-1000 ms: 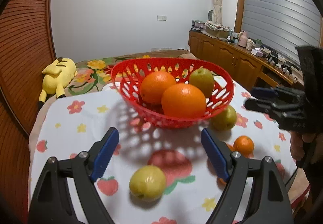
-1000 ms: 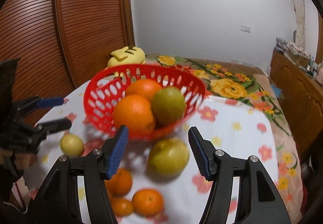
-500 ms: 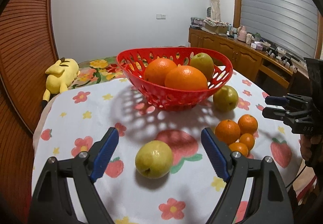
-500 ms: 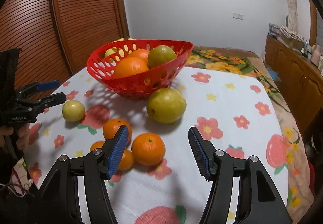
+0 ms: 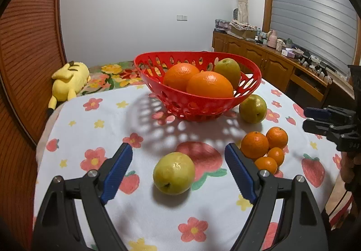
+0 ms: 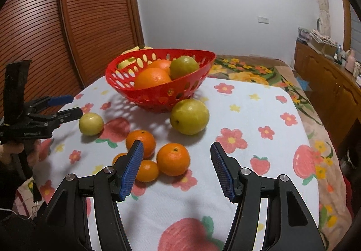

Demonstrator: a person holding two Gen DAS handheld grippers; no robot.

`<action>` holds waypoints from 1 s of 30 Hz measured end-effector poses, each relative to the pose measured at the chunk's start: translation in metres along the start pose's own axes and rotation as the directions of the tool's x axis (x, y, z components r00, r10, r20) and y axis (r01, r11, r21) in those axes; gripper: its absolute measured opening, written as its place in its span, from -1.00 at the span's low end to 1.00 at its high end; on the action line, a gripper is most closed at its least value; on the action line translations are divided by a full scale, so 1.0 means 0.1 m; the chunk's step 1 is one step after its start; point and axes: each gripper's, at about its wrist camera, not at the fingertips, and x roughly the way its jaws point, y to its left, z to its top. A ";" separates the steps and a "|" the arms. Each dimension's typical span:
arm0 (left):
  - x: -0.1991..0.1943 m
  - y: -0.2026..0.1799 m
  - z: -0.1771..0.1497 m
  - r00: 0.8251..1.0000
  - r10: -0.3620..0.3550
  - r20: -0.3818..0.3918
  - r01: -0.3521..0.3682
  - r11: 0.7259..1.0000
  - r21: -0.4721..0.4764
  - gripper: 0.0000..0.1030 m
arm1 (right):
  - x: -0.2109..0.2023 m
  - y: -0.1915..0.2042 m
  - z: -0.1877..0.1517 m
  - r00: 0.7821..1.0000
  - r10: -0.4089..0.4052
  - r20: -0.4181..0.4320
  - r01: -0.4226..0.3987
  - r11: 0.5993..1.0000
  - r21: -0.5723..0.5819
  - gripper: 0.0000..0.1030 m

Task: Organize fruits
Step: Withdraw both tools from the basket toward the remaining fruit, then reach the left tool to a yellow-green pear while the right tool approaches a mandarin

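Fruit is seen in the left wrist view inside a red perforated basket [image 5: 203,102] standing on a flowered tablecloth [image 5: 94,129]: two large oranges [image 5: 209,85] at the front and a green pear-like fruit [image 5: 227,69] behind them against the far wall. Outside the basket, a green fruit [image 5: 253,108] is set just beside its right edge, four small tangerines [image 5: 255,145] are clustered together nearer the camera, and a yellow-green fruit [image 5: 174,173] with a glossy, slightly dimpled skin is lying on the cloth between the blue pads of the left gripper [image 5: 178,160], untouched; the jaws are spread wide. The right gripper [image 5: 315,118] is seen at the right edge, held above the cloth, its jaws parted and nothing between them. A yellow plush toy [image 5: 67,81] is lying on the bed beyond the table. In the right wrist view, the same basket [image 6: 158,97] is shown holding the oranges [image 6: 152,78] and the green fruit [image 6: 183,66]. The larger green fruit [image 6: 189,116] is resting just beside the basket's near wall, and the tangerines [image 6: 173,159] are grouped near the right gripper [image 6: 176,172], whose jaws are released and hold nothing. The small yellow-green fruit [image 6: 91,124] is lying at the left, just beside the tips of the left gripper [image 6: 70,105], which is open.
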 end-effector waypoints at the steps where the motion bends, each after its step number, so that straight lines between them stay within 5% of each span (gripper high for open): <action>1: 0.01 0.02 0.00 1.000 -0.003 -0.003 0.003 1.000 -0.007 0.64 | 0.05 0.00 0.00 1.000 0.004 -0.009 -0.003 1.000 0.008 0.23; 16: 0.31 0.15 -0.10 0.995 -0.023 -0.101 0.019 0.999 -0.040 0.64 | 0.59 -0.07 -0.08 0.991 0.031 -0.132 -0.024 0.998 0.056 -0.02; 23: 0.41 0.14 -0.16 0.990 -0.026 -0.136 0.020 0.998 -0.051 0.30 | 0.62 -0.07 -0.09 0.988 0.047 -0.148 -0.037 0.997 0.070 -0.02; 30: 0.49 0.12 -0.19 0.986 -0.026 -0.163 0.017 0.998 -0.054 0.30 | 0.67 -0.09 -0.11 0.983 0.079 -0.168 -0.064 0.994 0.089 -0.02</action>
